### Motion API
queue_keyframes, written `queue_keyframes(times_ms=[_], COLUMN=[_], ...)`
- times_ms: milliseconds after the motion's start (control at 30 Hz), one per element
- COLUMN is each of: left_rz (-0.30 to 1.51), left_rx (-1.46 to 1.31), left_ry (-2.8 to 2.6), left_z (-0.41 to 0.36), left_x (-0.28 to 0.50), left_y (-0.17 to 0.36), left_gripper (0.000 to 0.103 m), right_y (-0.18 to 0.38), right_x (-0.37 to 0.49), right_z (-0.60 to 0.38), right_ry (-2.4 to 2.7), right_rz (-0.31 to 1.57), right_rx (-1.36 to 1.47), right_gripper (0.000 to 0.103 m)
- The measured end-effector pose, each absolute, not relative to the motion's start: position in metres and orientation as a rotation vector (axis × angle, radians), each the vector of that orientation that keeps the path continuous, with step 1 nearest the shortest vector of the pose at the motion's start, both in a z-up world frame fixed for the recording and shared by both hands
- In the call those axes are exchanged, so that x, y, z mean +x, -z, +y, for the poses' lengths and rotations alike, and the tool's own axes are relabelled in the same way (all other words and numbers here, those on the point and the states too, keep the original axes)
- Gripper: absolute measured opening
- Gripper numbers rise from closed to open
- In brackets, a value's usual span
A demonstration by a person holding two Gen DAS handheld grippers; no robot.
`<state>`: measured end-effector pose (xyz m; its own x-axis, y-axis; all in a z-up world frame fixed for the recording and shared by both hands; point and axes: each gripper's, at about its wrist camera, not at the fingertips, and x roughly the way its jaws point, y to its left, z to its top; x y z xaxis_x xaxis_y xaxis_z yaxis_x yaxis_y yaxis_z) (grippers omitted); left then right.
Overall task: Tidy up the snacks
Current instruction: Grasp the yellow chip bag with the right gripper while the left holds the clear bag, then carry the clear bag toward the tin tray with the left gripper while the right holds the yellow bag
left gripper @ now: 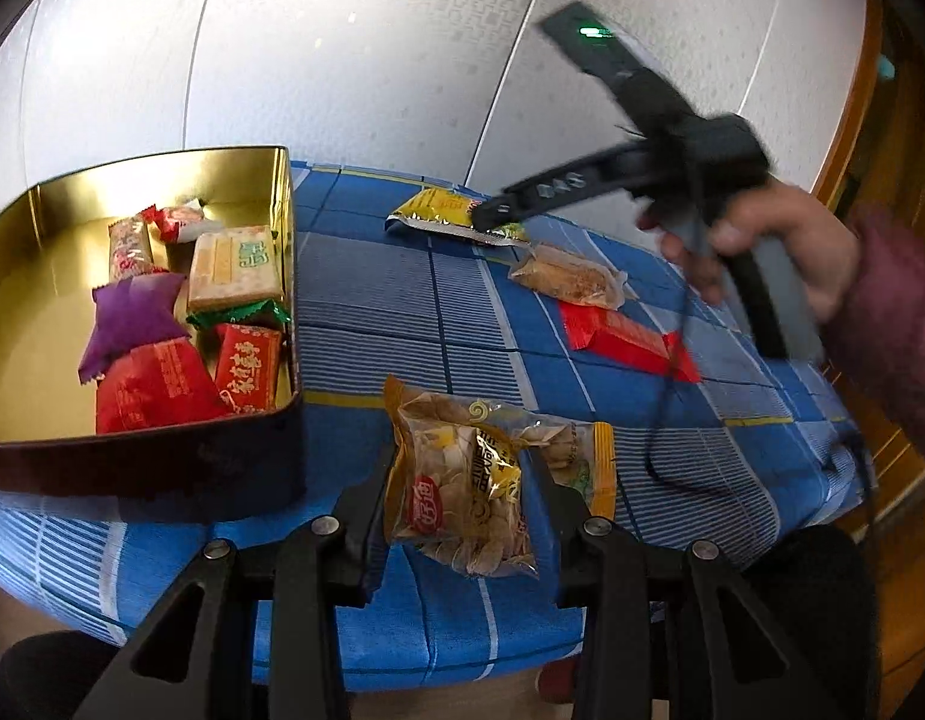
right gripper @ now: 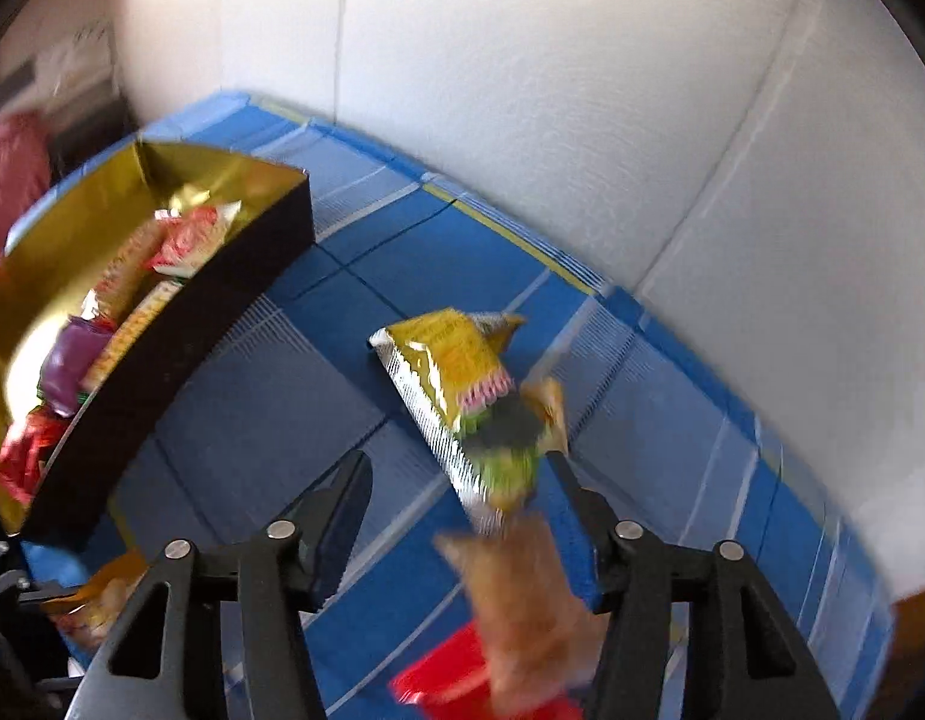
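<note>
both jaws: left clamps seed packet [left gripper: 462,480], right empty, apart.

Black plastic left gripper [left gripper: 456,480] w/ 2 fingers, triangular cut-outs, 4 silver screws. Right gripper [left gripper: 492,216]: black, green LED, black cable trailing; hand [left gripper: 780,240] in dark-red sleeve [left gripper: 894,300].

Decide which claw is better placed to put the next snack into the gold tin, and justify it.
Left. The left claw already grips the clear seed packet right beside the gold tin; the right claw is empty over the yellow packet.
</note>
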<state>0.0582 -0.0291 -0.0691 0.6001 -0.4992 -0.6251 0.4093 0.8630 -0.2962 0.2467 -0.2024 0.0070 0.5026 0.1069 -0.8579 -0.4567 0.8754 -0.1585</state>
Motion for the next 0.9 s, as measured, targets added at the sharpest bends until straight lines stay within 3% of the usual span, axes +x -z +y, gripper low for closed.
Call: queue_keyframes(times_ms=[67, 233, 267, 300, 367, 900], left_rz=[0.764, 0.761, 0.761, 0.76, 0.759, 0.728], left_rx=[-0.133, -0.131, -0.128, -0.124, -0.12, -0.073], left_ry=[0.532, 0.534, 0.533, 0.533, 0.53, 0.496], left_z=[-0.028, -0.028, -0.028, -0.028, -0.029, -0.035], left_x=[0.058, 0.057, 0.057, 0.057, 0.057, 0.048], left_y=[0.07, 0.07, 0.069, 0.069, 0.07, 0.069], left_gripper=[0.04, 0.04, 0.04, 0.04, 0.04, 0.04], right_y=[-0.003, 0.024, 0.03, 0.03, 0.032, -0.013], right_x=[0.261, 0.293, 0.296, 0.295, 0.293, 0.158], right_z=[-0.194, -0.18, -0.177, -0.176, -0.173, -0.221], right_ry=[-0.347, -0.33, -0.314, -0.309, -0.268, -0.368], right_rz=[1.013, 1.088, 1.09, 1.056, 1.046, 1.069], right_rx=[-0.452, -0.561, -0.581, -0.582, -0.597, -0.048], right_gripper=[0.066, 0.065, 0.053, 0.032, 0.027, 0.025])
